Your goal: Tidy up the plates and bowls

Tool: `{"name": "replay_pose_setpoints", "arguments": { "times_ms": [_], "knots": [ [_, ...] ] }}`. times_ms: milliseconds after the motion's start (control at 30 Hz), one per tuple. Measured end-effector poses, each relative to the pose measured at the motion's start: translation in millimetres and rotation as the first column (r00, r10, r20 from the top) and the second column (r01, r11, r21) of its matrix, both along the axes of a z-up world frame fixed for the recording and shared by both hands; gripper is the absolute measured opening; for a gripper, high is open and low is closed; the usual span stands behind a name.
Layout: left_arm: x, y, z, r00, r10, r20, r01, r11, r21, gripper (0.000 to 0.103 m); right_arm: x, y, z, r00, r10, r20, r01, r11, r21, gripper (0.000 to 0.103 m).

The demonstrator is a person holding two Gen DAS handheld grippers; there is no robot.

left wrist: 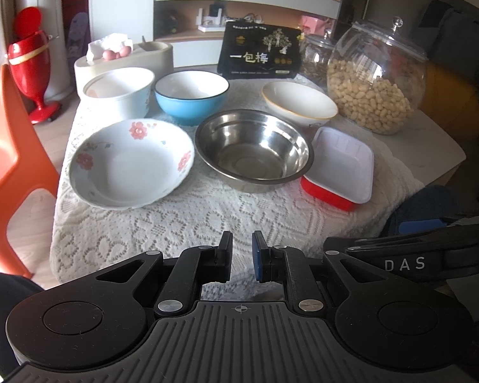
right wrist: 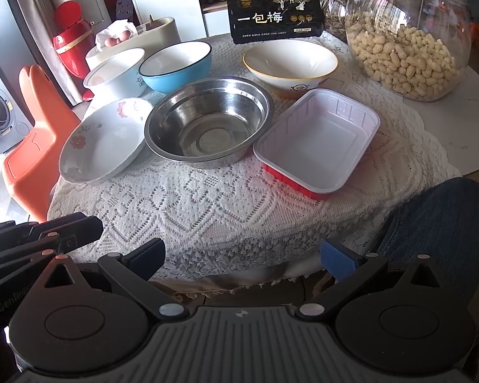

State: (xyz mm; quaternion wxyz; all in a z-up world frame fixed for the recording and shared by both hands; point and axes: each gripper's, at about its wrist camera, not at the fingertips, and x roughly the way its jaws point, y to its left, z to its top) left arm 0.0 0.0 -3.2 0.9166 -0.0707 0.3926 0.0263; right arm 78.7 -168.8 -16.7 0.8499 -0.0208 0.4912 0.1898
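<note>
On the lace-covered table stand a flowered white dish (left wrist: pixel 129 162) (right wrist: pixel 103 142), a steel bowl (left wrist: pixel 254 150) (right wrist: pixel 209 123), a red-and-white rectangular tray (left wrist: pixel 340 166) (right wrist: pixel 317 145), a white bowl (left wrist: pixel 119 91) (right wrist: pixel 115 71), a blue bowl (left wrist: pixel 191 95) (right wrist: pixel 175 65) and a yellow-rimmed white bowl (left wrist: pixel 300 102) (right wrist: pixel 290 63). My left gripper (left wrist: pixel 242 257) is nearly closed and empty, at the table's near edge. My right gripper (right wrist: pixel 244 255) is wide open and empty, in front of the table edge.
A glass jar of peanuts (left wrist: pixel 375 78) (right wrist: pixel 408 35) stands at the back right, with a smaller jar (left wrist: pixel 316 54) and a black packet (left wrist: pixel 260 51) (right wrist: pixel 274 11) behind the bowls. A beige container with eggs (left wrist: pixel 124 57) sits back left. An orange chair (left wrist: pixel 6 137) stands left.
</note>
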Motion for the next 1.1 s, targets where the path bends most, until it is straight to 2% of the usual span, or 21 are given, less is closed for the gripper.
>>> {"name": "replay_pose_setpoints", "arguments": {
  "times_ms": [833,933,1000,1100],
  "knots": [
    [3,1,2,1.0,0.014,0.001,-0.014,1.0,-0.012,0.016,1,1,-4,1.0,0.006,-0.012,-0.006,1.0,0.011,0.103],
    [8,2,3,1.0,0.022,0.006,-0.022,1.0,-0.015,0.016,3,-1,-3,1.0,0.023,0.018,-0.023,0.999,0.029,0.103],
    [16,4,4,1.0,0.023,0.018,-0.022,0.999,-0.045,0.017,8,-5,0,0.998,0.037,0.05,-0.04,0.998,0.048,0.103],
    [34,5,5,0.994,-0.015,0.107,0.028,0.992,-0.12,0.017,24,-24,7,0.992,0.009,0.128,-0.016,0.998,0.054,0.103]
  ]
}}
